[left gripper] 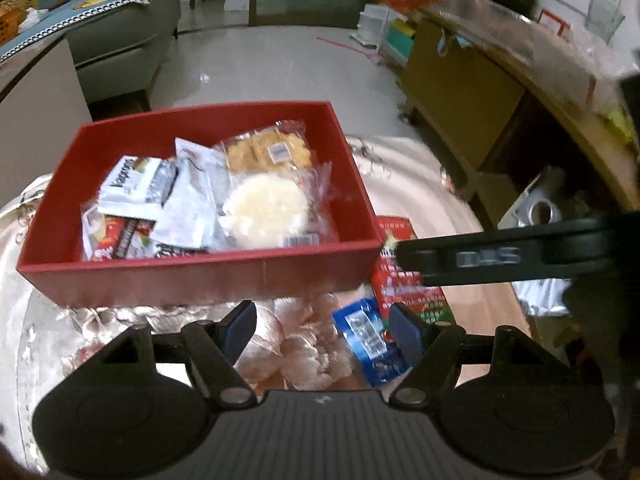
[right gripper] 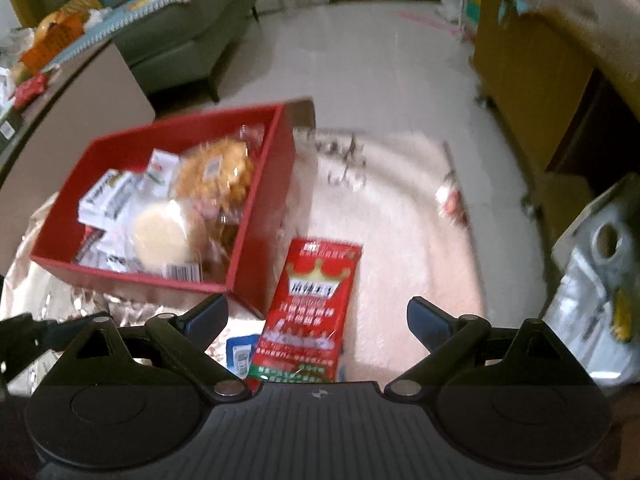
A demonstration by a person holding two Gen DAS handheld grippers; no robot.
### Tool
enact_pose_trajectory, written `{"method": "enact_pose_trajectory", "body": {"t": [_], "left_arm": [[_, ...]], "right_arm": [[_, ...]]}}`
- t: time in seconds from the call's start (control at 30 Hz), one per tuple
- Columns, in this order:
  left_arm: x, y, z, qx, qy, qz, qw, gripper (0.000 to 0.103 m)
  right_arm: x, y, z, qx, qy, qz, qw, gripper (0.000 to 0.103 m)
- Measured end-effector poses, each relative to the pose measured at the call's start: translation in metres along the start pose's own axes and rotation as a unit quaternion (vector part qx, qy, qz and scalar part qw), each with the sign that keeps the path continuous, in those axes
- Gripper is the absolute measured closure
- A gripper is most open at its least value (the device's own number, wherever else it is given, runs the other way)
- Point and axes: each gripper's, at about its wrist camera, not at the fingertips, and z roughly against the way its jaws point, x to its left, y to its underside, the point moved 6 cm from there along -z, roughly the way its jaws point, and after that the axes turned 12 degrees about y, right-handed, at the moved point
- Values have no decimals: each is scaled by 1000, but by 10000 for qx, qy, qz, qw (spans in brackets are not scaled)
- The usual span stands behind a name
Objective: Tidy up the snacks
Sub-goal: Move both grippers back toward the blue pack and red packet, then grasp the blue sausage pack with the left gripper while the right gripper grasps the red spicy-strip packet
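Observation:
A red box point(left gripper: 200, 276) on a pale table holds several wrapped snacks: a round white cake point(left gripper: 266, 210), a golden biscuit pack point(left gripper: 268, 152) and silver sachets point(left gripper: 136, 184). The box point(right gripper: 256, 216) also shows in the right wrist view. A red snack packet point(right gripper: 312, 312) lies on the table right of the box; it also shows in the left wrist view point(left gripper: 400, 280). A small blue packet point(left gripper: 370, 340) lies beside it. My left gripper point(left gripper: 324, 322) is open and empty above the blue packet. My right gripper point(right gripper: 318, 318) is open and empty over the red packet.
A crinkled clear wrapper point(left gripper: 296, 344) lies in front of the box. The table point(right gripper: 400, 220) has a pale patterned cloth. A grey sofa point(left gripper: 124, 40) stands far left, a wooden cabinet point(left gripper: 460, 92) to the right, and a white box point(right gripper: 600, 280) at the right edge.

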Motion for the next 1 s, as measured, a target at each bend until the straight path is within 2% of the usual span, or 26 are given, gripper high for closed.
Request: {"method": "enact_pose_trajectory", "body": {"t": [0.1,0.23,0.37,0.43,0.5,0.6,0.9,1.0], "left_arm": [[3,4,0,34,-48,-4,10000,36],[16,11,-4,185,-93,62,9998,36],[22,14,-7,300,-54,110,9995,36],[21,14,-8,338,24,87,9994,36],[18,14,-10,371,70,65,9993,36],[11,16,-12,430,139,-7,9990,36],[-18,24,-31,673,255,-235,9971,36],[-28,23,-43,768,365,-9,9964,35]], "right_arm": [[12,8,-19,300,-65,119,9995,5],[24,9,-37,339,234,404,9983,5],[23,21,-61,595,488,592,9953,9],[24,20,-57,512,472,711,9950,17],[21,19,-49,498,373,695,9956,36],[9,18,-40,520,256,555,9968,38],[-27,32,-31,637,329,597,9956,39],[-40,30,-28,647,347,521,9959,39]]}}
